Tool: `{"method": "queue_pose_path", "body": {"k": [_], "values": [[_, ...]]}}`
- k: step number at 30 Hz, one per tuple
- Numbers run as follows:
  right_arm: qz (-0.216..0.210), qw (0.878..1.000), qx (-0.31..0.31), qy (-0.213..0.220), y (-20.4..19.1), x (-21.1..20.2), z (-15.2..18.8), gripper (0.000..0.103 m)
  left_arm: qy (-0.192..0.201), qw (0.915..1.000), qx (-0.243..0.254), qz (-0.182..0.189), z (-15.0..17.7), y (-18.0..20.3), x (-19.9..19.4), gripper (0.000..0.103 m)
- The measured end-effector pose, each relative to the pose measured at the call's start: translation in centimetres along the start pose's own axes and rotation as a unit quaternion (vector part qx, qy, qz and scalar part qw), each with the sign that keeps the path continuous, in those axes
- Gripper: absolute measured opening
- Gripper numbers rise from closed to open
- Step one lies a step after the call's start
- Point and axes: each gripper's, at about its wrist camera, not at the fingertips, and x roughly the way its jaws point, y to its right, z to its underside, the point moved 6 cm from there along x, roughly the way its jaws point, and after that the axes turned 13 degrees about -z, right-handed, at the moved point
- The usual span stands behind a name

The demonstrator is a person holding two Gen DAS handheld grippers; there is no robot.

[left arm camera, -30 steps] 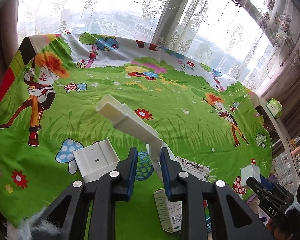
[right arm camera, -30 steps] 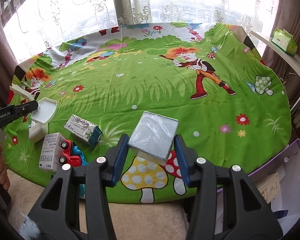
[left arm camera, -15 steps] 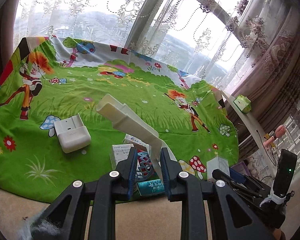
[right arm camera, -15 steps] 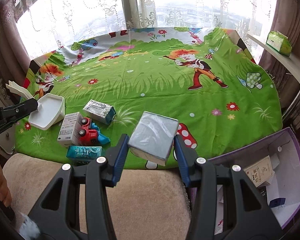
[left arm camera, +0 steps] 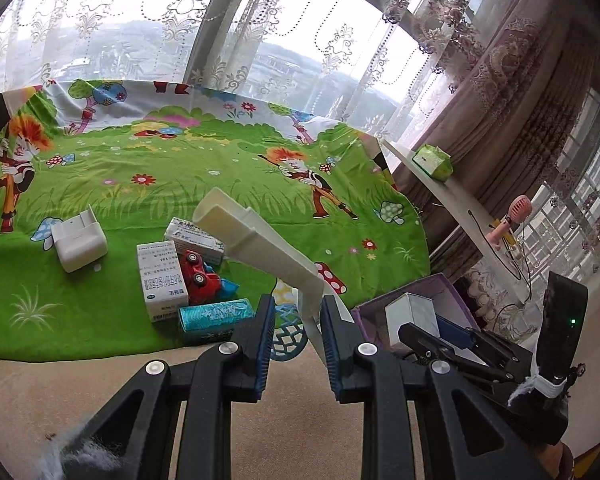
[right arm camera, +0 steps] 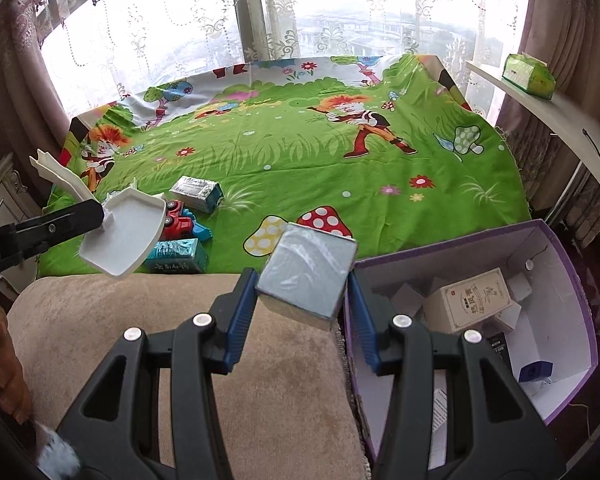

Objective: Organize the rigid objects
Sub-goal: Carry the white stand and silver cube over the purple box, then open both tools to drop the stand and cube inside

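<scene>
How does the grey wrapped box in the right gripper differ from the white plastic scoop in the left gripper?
The grey wrapped box is a compact cube; the white plastic scoop is a flat tray with a long handle. The box fills the right gripper's wide gap, while the left gripper pinches only the scoop's thin edge. Both are held in the air, off the green cartoon cloth.

Both held loads, now nearer purple box [right arm camera: 556,240].

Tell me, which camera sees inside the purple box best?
The right wrist view: the purple box lies open, showing the cartons inside. The left wrist view catches only its rim behind the right gripper.
</scene>
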Motion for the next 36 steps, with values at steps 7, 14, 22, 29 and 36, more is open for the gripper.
{"method": "queue_pose_path", "body": {"k": [7,14,22,29,36], "values": [[0.036,0.999,0.009,0.005,3.1,-2.7,1.3,0.051,-0.015,0.9989,0.04,0.017,1.2,3.1,0.5,0.024],[0.071,0.997,0.015,0.007,6.3,-4.7,2.0,0.051,-0.034,0.995,0.087,0.037,2.5,6.4,1.2,0.024],[0.101,0.995,0.022,0.006,8.3,-5.8,2.8,0.051,-0.061,0.9841,0.154,0.064,4.3,10.3,2.2,0.024],[0.111,0.993,0.031,0.005,9.3,-6.2,3.2,0.051,-0.079,0.9781,0.178,0.073,5.0,12.2,3.3,0.024],[0.114,0.993,0.042,0.014,10.3,-7.0,3.2,0.051,-0.084,0.972,0.199,0.091,5.5,14.0,3.5,0.024]]}}
